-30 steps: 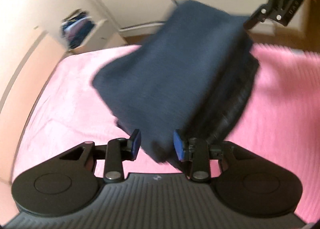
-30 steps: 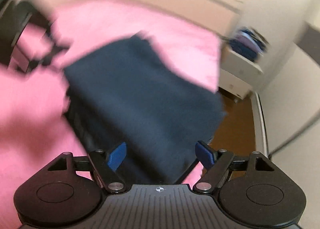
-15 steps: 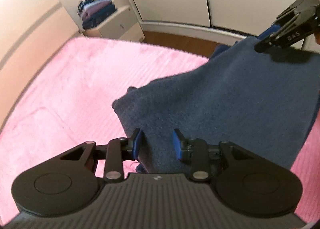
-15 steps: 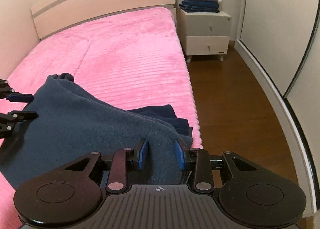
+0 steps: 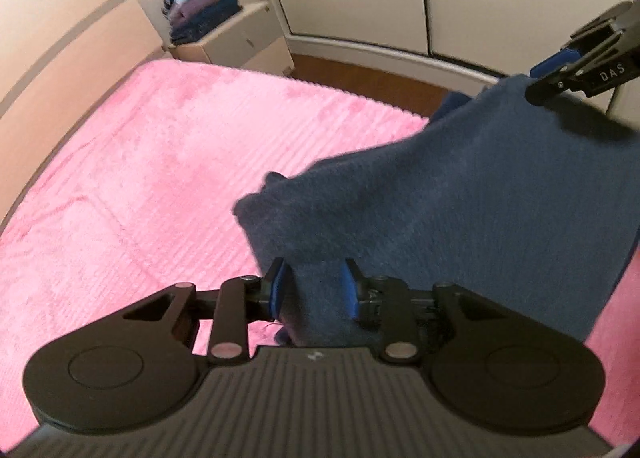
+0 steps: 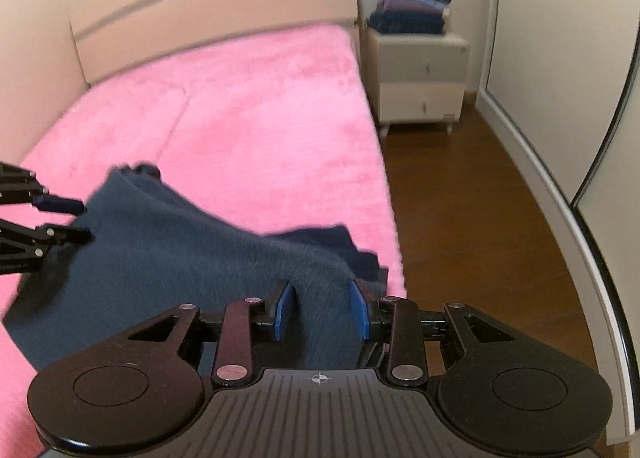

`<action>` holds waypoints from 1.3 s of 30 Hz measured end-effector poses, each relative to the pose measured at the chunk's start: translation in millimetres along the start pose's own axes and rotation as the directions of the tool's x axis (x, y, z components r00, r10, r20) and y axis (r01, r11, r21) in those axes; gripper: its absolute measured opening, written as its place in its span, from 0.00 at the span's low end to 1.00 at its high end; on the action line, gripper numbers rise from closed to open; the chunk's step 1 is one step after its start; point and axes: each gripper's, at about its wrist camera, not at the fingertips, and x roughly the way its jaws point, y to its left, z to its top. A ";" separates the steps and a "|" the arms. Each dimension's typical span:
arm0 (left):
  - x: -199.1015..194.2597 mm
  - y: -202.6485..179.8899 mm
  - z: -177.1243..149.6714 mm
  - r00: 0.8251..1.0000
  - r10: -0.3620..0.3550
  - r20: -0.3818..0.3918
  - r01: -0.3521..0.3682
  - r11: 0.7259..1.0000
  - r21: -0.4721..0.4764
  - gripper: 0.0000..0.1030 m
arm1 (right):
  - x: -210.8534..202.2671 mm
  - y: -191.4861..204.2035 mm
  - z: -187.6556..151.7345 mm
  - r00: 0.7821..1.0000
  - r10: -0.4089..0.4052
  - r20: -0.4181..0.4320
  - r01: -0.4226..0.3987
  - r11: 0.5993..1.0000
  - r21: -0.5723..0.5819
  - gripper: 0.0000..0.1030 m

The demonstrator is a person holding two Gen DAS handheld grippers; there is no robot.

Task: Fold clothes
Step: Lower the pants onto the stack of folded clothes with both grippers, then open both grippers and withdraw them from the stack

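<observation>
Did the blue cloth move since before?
Yes. The cloth, blurred over the middle of the bed a second ago, now hangs between both tongs by the bed's floor-side edge, near the right of the left wrist view.

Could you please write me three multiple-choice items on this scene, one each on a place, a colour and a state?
1. Where is the stack of folded clothes?
A. on the nightstand
B. on the floor
C. on the bed

2. What colour is the bed's cover?
A. white
B. pink
C. green

3. How is the dark blue garment held?
A. by the left tongs only
B. by no tongs
C. by both tongs, left and right tongs

Answers:
1 A, the stack sits on top of the nightstand beside the bed.
2 B, the cover is pink in both views.
3 C, each pair's pads close on a fold of the cloth.
</observation>
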 end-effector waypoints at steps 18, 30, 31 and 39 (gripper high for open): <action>-82.3 -31.7 -56.6 0.998 -0.060 -0.032 0.050 0.963 -0.264 0.39 | -80.7 55.3 -67.9 0.999 0.039 0.035 -0.042 0.995 0.092 0.65; -215.3 -76.3 -122.4 0.997 0.028 -0.067 -0.063 0.789 -0.611 0.91 | -177.9 99.7 -144.2 0.998 0.018 -0.063 -0.002 0.966 0.259 0.98; -226.3 -79.1 -125.3 0.997 0.037 -0.062 -0.067 0.772 -0.632 0.93 | -185.8 102.9 -149.2 0.997 0.024 -0.074 -0.004 0.963 0.268 0.98; -296.6 -88.5 -133.0 0.998 0.066 0.009 -0.046 0.788 -0.613 0.95 | -244.7 140.7 -161.4 0.994 0.010 -0.110 0.022 0.958 0.287 0.99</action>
